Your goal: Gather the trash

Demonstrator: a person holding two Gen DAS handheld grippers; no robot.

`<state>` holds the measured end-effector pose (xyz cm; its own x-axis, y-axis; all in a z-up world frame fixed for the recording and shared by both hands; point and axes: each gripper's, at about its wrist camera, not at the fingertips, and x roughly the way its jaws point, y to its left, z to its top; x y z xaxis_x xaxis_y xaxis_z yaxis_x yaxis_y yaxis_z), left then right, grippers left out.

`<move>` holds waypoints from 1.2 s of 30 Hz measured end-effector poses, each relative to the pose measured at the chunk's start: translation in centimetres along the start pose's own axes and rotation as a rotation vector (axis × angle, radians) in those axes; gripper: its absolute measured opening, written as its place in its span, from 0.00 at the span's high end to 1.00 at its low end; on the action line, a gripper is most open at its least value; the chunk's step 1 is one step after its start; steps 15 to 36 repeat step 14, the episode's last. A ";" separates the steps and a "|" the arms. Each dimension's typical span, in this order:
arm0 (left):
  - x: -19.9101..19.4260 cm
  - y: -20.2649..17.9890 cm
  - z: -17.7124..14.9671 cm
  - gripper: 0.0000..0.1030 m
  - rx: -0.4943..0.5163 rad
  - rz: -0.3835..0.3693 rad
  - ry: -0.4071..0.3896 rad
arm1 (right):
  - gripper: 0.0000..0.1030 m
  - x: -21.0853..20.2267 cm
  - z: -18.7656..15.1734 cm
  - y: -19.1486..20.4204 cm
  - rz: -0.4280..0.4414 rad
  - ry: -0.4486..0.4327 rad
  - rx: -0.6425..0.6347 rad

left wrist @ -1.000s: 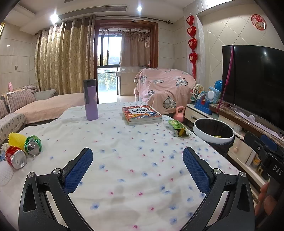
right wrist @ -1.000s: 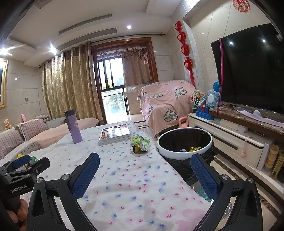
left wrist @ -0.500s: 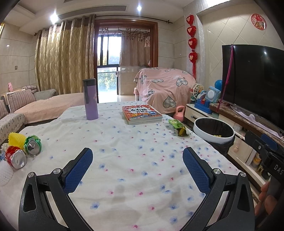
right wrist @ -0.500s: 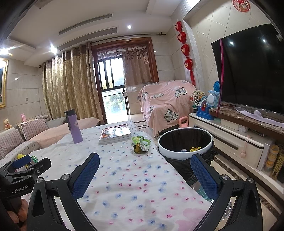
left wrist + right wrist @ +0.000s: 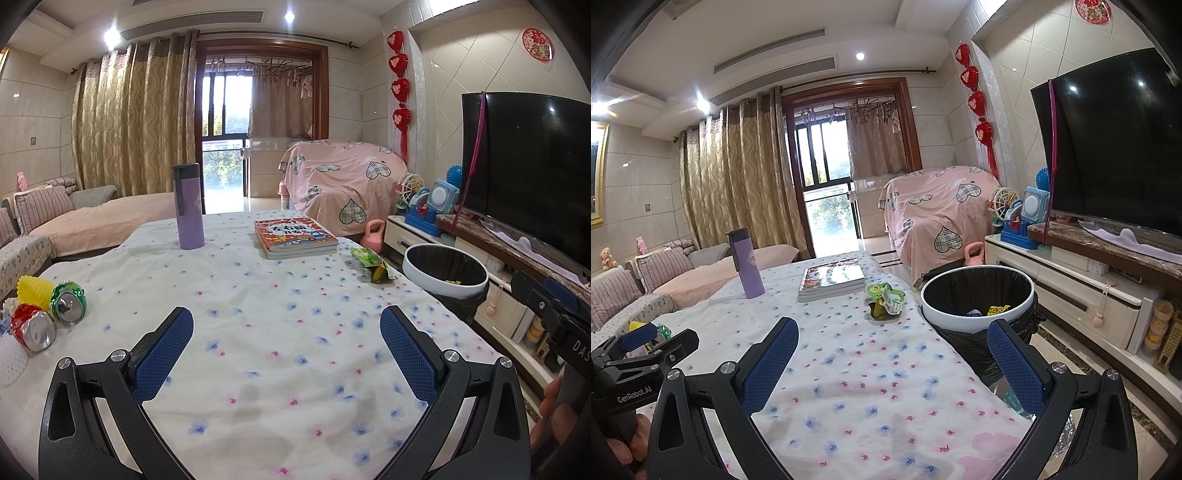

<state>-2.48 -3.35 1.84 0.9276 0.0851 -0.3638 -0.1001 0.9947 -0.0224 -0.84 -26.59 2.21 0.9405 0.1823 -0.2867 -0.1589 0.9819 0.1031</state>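
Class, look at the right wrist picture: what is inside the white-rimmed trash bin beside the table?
The trash bin holds a black liner and, at the bottom, a yellow wrapper beside a small blue scrap. Its near rim hides the rest of the bottom.

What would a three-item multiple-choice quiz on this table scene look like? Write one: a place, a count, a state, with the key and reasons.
1. Where does the crumpled green snack wrapper lie?
A. Inside the bin
B. On the flowered tablecloth, near the edge beside the round white-rimmed trash bin with a black liner
C. On top of the books

2. How many crushed metal drink cans lie at the table's left edge?
A. Two
B. Four
C. None

3. How do the jaws of the right gripper stand?
A. Shut on the wrapper
B. Shut on nothing
C. Open, holding nothing

Key:
1 B, the wrapper rests on the cloth just short of the bin.
2 A, a green crushed can and a red crushed can lie side by side.
3 C, the blue pads stand wide apart with only cloth between them.
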 end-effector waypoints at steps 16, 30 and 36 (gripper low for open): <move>0.5 0.2 -0.4 0.00 0.002 -0.009 0.015 | 0.00 0.3 -0.1 0.5 0.005 0.016 0.008; 0.5 0.2 -0.4 0.00 0.002 -0.009 0.015 | 0.00 0.3 -0.1 0.5 0.005 0.016 0.008; 0.5 0.2 -0.4 0.00 0.002 -0.009 0.015 | 0.00 0.3 -0.1 0.5 0.005 0.016 0.008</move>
